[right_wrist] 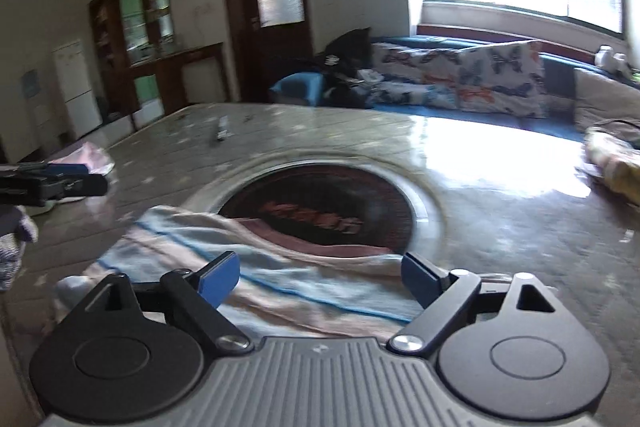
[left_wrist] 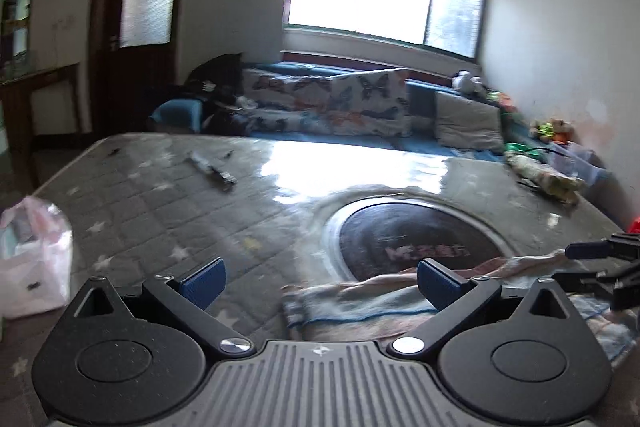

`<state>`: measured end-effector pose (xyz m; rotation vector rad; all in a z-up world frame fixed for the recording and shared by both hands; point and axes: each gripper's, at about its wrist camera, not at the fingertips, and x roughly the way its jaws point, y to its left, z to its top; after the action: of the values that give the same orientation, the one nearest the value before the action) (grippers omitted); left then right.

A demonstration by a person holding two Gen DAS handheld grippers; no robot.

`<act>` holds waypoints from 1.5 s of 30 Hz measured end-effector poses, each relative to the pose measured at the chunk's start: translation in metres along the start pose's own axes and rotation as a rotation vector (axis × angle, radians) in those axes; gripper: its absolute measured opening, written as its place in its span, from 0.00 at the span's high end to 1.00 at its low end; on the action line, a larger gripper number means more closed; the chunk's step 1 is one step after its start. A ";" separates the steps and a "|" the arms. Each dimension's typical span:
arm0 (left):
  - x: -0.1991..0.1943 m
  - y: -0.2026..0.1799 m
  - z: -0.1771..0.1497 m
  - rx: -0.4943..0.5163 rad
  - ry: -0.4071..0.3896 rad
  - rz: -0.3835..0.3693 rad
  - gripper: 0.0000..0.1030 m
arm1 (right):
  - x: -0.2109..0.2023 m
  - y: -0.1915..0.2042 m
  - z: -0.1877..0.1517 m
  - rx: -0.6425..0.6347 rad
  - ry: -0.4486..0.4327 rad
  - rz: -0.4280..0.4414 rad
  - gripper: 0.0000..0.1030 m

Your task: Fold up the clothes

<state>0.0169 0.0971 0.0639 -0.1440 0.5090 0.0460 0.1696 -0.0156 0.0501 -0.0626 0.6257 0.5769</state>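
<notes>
A pale pink and light blue striped garment (left_wrist: 360,303) lies crumpled on the near part of the glass-topped table (left_wrist: 160,195). It also shows in the right wrist view (right_wrist: 280,275). My left gripper (left_wrist: 320,281) is open and empty, just above the garment's left edge. My right gripper (right_wrist: 320,277) is open and empty, over the garment's middle. The right gripper shows at the right edge of the left wrist view (left_wrist: 596,259). The left gripper shows at the left edge of the right wrist view (right_wrist: 60,185).
A dark round inset (left_wrist: 420,239) sits in the table just beyond the garment. A small dark object (left_wrist: 214,171) lies at the far left. A white plastic bag (left_wrist: 32,259) hangs off the left edge. Bundled items (left_wrist: 540,175) lie at the far right. A sofa with butterfly cushions (left_wrist: 332,99) stands behind.
</notes>
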 end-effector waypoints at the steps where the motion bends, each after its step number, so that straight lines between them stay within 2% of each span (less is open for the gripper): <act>1: 0.000 0.003 -0.001 -0.015 0.011 0.003 0.00 | 0.005 0.007 0.001 -0.007 0.008 0.019 0.12; 11: -0.004 0.032 -0.018 -0.099 0.091 0.081 0.00 | 0.069 0.078 0.006 -0.092 0.117 0.117 0.12; 25: 0.004 0.038 -0.021 -0.144 0.118 0.094 0.00 | 0.061 0.150 -0.023 -0.338 0.132 0.163 0.12; 42: 0.005 0.019 -0.023 -0.136 0.138 0.070 0.00 | 0.020 0.132 -0.019 -0.304 0.075 0.192 0.12; 45: 0.006 0.009 -0.026 -0.103 0.143 0.049 0.00 | 0.010 0.106 -0.025 -0.242 0.074 0.139 0.12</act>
<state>0.0087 0.1017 0.0377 -0.2363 0.6530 0.1105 0.1068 0.0727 0.0368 -0.2710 0.6332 0.7857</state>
